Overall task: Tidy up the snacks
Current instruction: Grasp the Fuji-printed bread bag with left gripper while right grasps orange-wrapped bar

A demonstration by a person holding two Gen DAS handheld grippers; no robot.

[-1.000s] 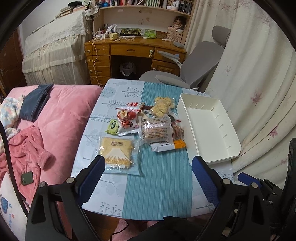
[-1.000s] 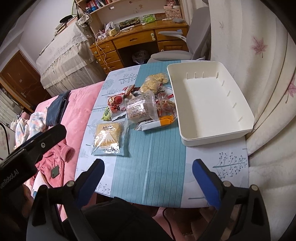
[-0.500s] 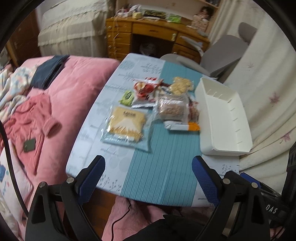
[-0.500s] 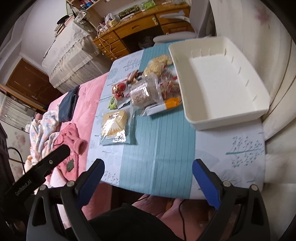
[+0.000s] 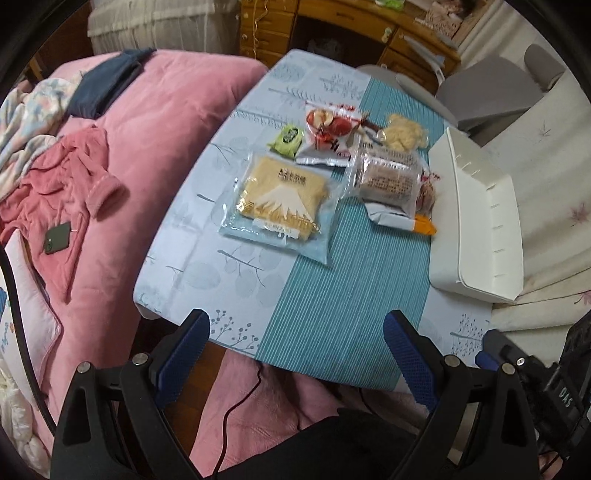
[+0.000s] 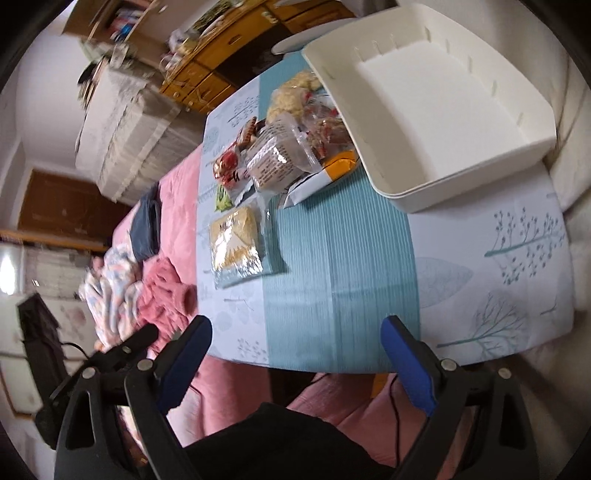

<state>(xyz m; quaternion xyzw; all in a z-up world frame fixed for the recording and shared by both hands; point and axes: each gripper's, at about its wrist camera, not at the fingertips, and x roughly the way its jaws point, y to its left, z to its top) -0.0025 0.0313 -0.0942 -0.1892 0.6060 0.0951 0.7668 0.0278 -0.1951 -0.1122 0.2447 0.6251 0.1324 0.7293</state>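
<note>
Several snack packs lie grouped on the far half of the table point(image 5: 229, 280): a flat yellow cake pack with a white mountain print point(image 5: 282, 199) point(image 6: 234, 236), a small green pack point(image 5: 288, 138), a red pack point(image 5: 328, 133), a clear pack of brown cakes point(image 5: 388, 177) and a bag of pale crisps point(image 5: 404, 134). An empty white tray point(image 5: 476, 221) point(image 6: 458, 155) stands to their right. My left gripper point(image 5: 295, 321) hangs open above the table's near edge. My right gripper point(image 6: 295, 325) is also over the near edge, its jaws wide but closing a little, nothing between them.
A pink bed point(image 5: 155, 122) with clothes and a dark phone point(image 5: 57, 238) borders the table's left side. A wooden desk point(image 5: 369, 22) and grey chair point(image 5: 491, 92) stand beyond it, a curtain point(image 5: 546, 177) on the right. A black cable point(image 5: 236, 406) hangs below the table edge.
Both grippers have dropped toward the table and tipped downward, with the right view rolling. The snacks and tray look larger and closer; none of them has moved.
</note>
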